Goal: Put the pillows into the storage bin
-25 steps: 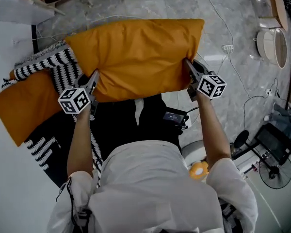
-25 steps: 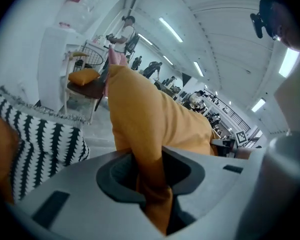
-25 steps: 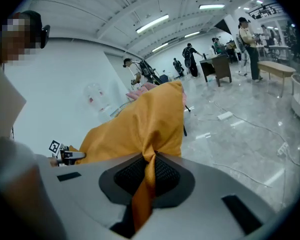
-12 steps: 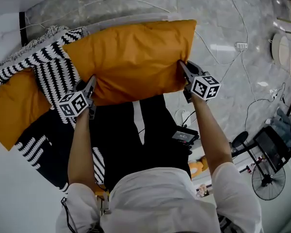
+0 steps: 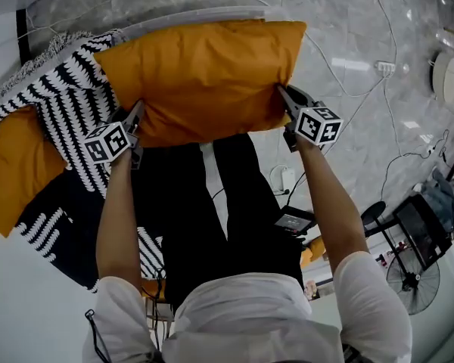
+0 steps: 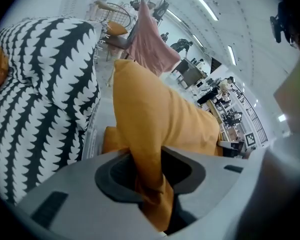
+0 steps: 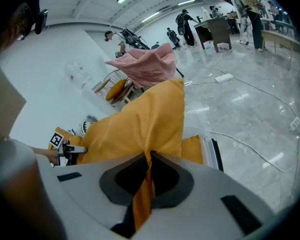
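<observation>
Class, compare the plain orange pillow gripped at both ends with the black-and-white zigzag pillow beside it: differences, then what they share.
The plain orange fabric pillow is one colour; the black-and-white zigzag fabric pillow is patterned. The left tool and right tool pinch the orange pillow's ends; neither grips the zigzag pillow. Both are soft stuffed cushions.

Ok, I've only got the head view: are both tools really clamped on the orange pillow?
Observer: The left gripper view shows the left tool shut on a thick fold of the orange pillow.
Operator: And the right?
Observer: The right tool pinches a thin strip of the pillow's edge between its jaws.
Operator: What's beyond the pillow?
Observer: A pink cloth hangs behind it.
</observation>
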Demonstrator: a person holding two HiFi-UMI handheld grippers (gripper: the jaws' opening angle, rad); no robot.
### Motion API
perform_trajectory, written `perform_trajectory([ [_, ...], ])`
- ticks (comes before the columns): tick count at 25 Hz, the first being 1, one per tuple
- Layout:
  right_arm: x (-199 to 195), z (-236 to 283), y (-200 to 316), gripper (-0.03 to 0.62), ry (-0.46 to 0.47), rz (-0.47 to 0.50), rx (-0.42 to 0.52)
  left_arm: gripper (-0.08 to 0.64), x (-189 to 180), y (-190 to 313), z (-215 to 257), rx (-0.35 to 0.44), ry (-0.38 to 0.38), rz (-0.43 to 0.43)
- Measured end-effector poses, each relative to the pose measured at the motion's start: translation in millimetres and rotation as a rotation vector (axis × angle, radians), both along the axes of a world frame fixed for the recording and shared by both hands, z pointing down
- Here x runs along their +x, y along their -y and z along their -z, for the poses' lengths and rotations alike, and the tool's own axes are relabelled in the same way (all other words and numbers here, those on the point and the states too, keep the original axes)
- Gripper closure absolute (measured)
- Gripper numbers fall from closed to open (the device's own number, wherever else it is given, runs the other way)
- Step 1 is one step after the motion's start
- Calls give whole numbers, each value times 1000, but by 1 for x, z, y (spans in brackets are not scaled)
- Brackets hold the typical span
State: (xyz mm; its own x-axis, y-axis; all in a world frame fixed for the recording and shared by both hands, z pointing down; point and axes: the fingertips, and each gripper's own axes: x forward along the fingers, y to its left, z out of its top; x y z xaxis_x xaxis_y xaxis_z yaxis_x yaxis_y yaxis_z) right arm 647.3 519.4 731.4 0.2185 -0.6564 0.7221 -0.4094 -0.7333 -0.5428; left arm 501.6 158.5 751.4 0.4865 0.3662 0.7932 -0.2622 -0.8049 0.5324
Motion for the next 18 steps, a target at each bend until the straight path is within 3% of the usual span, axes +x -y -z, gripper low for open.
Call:
perform_trajectory([
  [3,13,-11,-5,552,-10,-22,3,382,11,5,-12,24,-10,38],
  [5,19,-24,-13,525,-13,-61,-29,259,16,19,-20,100,-28,96],
  [7,23,-37,-20,511,1,-113,-59,255,21,31,-26,194,-46,122],
  [9,22,-37,-17,448,4,-133,-51,253,25,26,-24,206,-60,121],
  [13,21,-7,3,445,-56,-77,49,253,38,-2,7,157,-165,97],
  [18,33,80,29,425,-192,1,285,254,52,-26,94,143,-377,107],
])
